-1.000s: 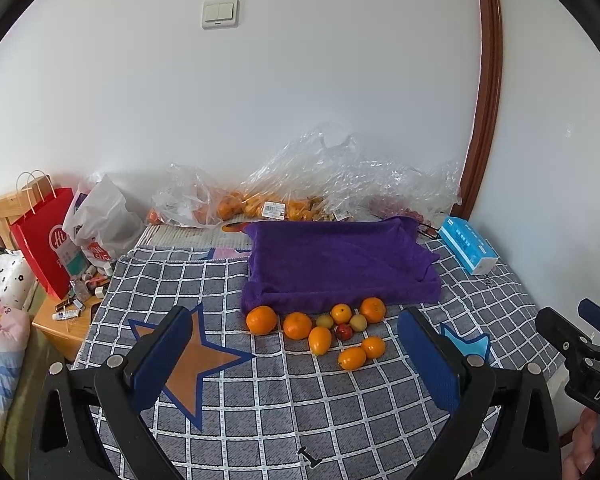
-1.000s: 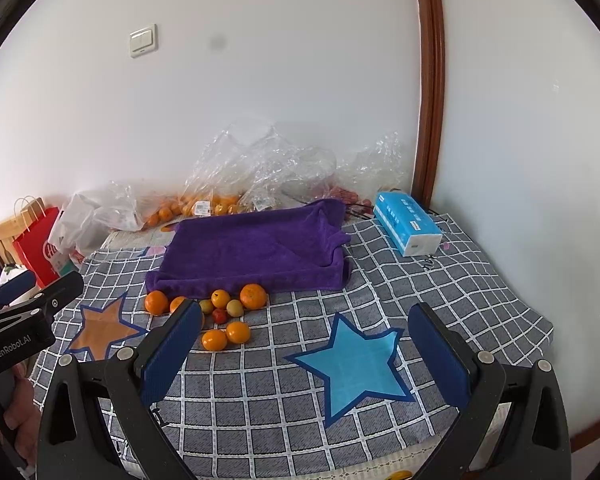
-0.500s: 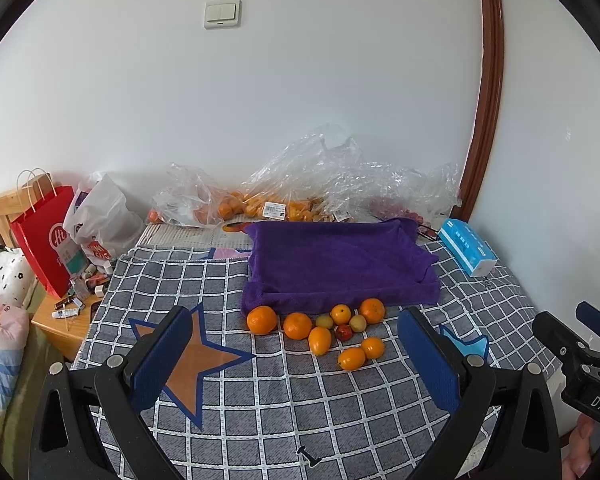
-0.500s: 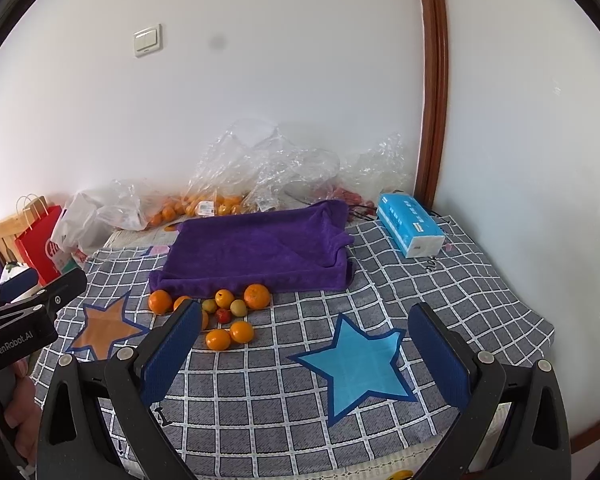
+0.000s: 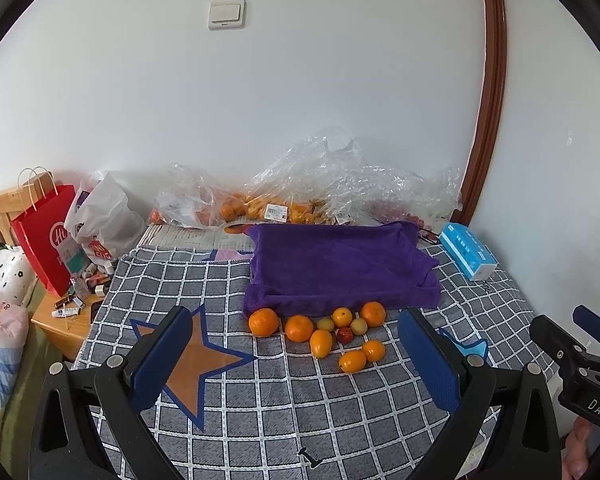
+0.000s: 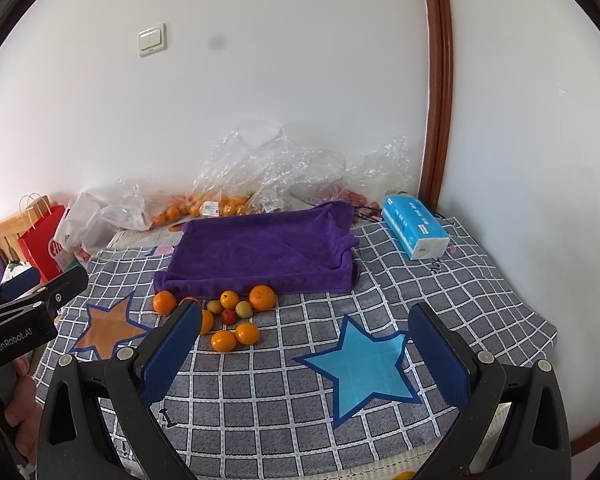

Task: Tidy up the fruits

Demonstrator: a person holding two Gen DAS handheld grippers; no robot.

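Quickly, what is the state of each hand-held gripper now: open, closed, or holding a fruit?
Left hand-held gripper: open, holding nothing, above the checked cloth.
Right hand-held gripper: open, holding nothing; the fruits lie untouched ahead.

Loose fruit ahead of the tools: seven oranges (image 5: 263, 322), two yellow-green plums (image 5: 358, 326) and one red fruit (image 5: 344, 335). There is one purple towel (image 5: 340, 268), one tissue pack (image 5: 470, 256), two stars (image 6: 364, 364).
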